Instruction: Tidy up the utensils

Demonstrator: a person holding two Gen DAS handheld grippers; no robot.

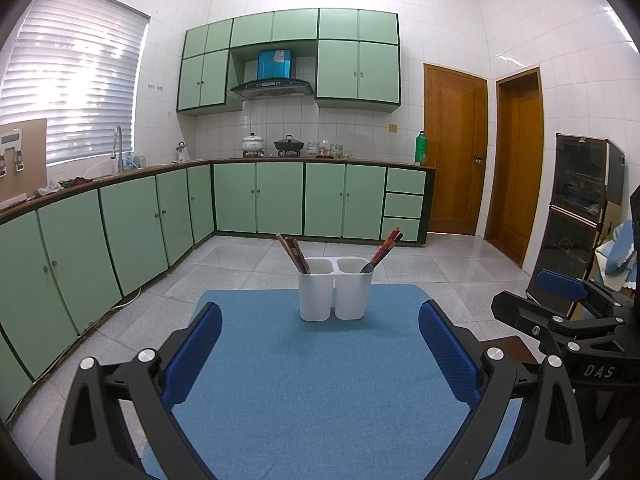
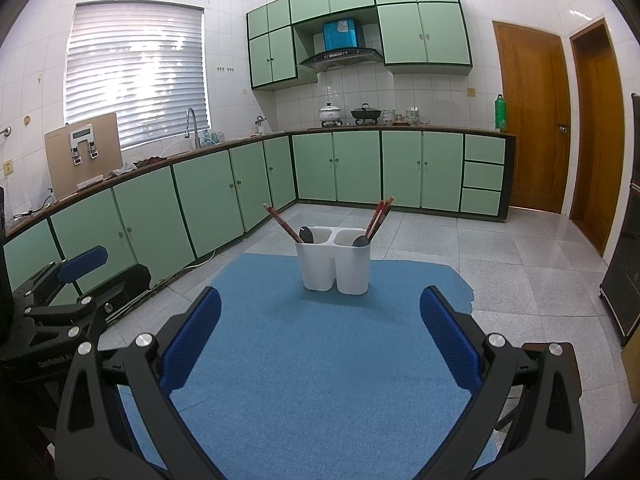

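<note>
My left gripper (image 1: 320, 344) and right gripper (image 2: 320, 340) are spread, empty; the holder (image 2: 335, 264) stands straight ahead, chopsticks (image 2: 380, 216) leaning outward.

Blue mat (image 2: 312, 360) bare up to white holder (image 2: 336, 260); chopsticks (image 2: 380, 216) splay outward

white tiled walls (image 1: 440, 32) rise well ahead of the jaws, with pale green base cabinets (image 1: 280, 198) under a dark counter (image 2: 400, 130) and matching wall cabinets (image 1: 358, 68) flanking a range hood (image 1: 272, 88). left of the jaws, daylight glows through a window blind (image 2: 138, 72) above a tap (image 2: 191, 122); right of them stand two wooden doors (image 1: 456, 148) on a grey speckled floor (image 2: 520, 264).
</note>
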